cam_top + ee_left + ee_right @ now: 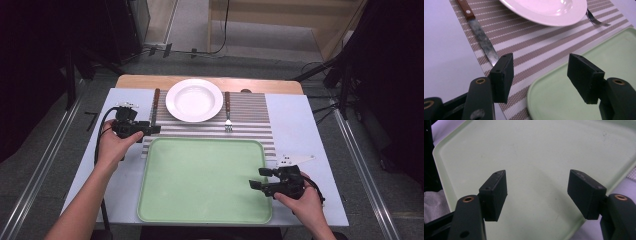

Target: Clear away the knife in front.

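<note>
From the right gripper view, the right gripper (pixel 537 195) has its two black jaws standing wide apart, with nothing between them. Under and behind them lies the pale green tray (pixel 544 152), its flat floor bare except for a few small dark specks. One rounded corner of the tray is at the upper left. At the far right edge a bit of something striped appears, maybe a mat (pixel 632 173).

plate (pixel 544 10) glossy ceramic; knife (pixel 480 35) dull metal, wood handle; tray (pixel 536 157) matt plastic; placemat (pixel 531 47) woven
</note>
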Motion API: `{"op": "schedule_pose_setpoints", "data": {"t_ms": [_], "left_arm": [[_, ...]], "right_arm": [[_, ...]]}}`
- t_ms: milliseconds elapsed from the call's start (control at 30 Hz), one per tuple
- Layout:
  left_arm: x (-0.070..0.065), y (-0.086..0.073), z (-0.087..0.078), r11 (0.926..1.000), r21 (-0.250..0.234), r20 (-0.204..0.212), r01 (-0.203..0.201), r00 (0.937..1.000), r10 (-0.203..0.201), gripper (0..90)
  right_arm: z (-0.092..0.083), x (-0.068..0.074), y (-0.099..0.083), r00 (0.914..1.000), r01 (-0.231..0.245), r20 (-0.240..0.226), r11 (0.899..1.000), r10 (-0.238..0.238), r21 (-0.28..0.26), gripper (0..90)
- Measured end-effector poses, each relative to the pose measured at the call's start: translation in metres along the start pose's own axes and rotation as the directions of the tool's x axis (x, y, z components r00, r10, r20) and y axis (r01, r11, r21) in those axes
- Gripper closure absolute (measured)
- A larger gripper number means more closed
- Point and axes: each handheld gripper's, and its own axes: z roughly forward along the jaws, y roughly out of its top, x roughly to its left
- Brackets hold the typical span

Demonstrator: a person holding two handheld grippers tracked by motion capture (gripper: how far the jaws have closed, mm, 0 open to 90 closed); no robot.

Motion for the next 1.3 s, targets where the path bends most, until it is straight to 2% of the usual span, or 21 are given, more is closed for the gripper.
{"op": "schedule_pose_setpoints", "data": {"t_ms": [133, 267, 333, 400, 467, 633, 933, 1000, 1100, 1167, 1300], "left_arm": [[0.004, 0.006, 0.005, 1.0, -0.008, -0.016, 0.002, 0.9999, -0.002, 38.1], [0.011, 0.008, 0.011, 0.9986, -0.028, -0.012, 0.044, 0.9989, -0.045, 38.2], [0.014, 0.012, 0.015, 0.9995, -0.008, -0.042, 0.03, 0.9987, -0.03, 38.2], [0.016, 0.015, 0.017, 0.9996, -0.01, -0.055, 0.026, 0.9981, -0.027, 38.2], [0.019, 0.019, 0.019, 0.9992, -0.019, -0.053, 0.036, 0.9979, -0.037, 38.3], [0.025, 0.028, 0.024, 0.9993, -0.027, -0.053, 0.026, 0.9982, -0.027, 38.2], [0.036, 0.041, 0.03, 0.9987, -0.018, -0.099, 0.048, 0.9938, -0.05, 38.2], [0.038, 0.044, 0.032, 0.9989, -0.017, -0.118, 0.043, 0.992, -0.045, 38.2], [0.043, 0.049, 0.036, 0.9983, -0.017, -0.131, 0.056, 0.9897, -0.058, 38.2], [0.044, 0.052, 0.04, 0.9987, -0.01, -0.156, 0.049, 0.9865, -0.05, 38.3], [0.047, 0.057, 0.049, 0.9986, -0.004, -0.17, 0.053, 0.9841, -0.053, 41.5]], "right_arm": [[0.0, -0.001, 0.0, 1.0, -0.001, 0.004, 1.0, 0.001, 0.001, 31.3], [-0.001, -0.002, 0.0, 1.0, -0.003, 0.007, 1.0, 0.003, 0.0, 31.3], [0.0, -0.002, 0.0, 1.0, -0.003, 0.007, 1.0, 0.003, -0.002, 31.3], [0.0, -0.003, 0.0, 1.0, -0.003, 0.007, 1.0, 0.003, -0.001, 31.3], [0.0, -0.003, 0.0, 1.0, -0.003, 0.007, 1.0, 0.003, -0.002, 31.3], [0.001, -0.004, 0.0, 1.0, -0.005, 0.008, 1.0, 0.005, -0.001, 31.3], [0.001, -0.005, 0.0, 1.0, -0.006, 0.008, 1.0, 0.006, -0.005, 31.2], [0.001, -0.005, 0.0, 0.9999, -0.007, 0.008, 1.0, 0.007, -0.003, 31.2], [0.001, -0.005, 0.0, 0.9999, -0.009, 0.007, 1.0, 0.009, -0.003, 31.3], [0.001, -0.005, 0.001, 1.0, -0.007, 0.006, 1.0, 0.007, -0.007, 31.3], [0.001, -0.004, 0.002, 1.0, -0.006, 0.004, 1.0, 0.006, -0.016, 31.3]]}}
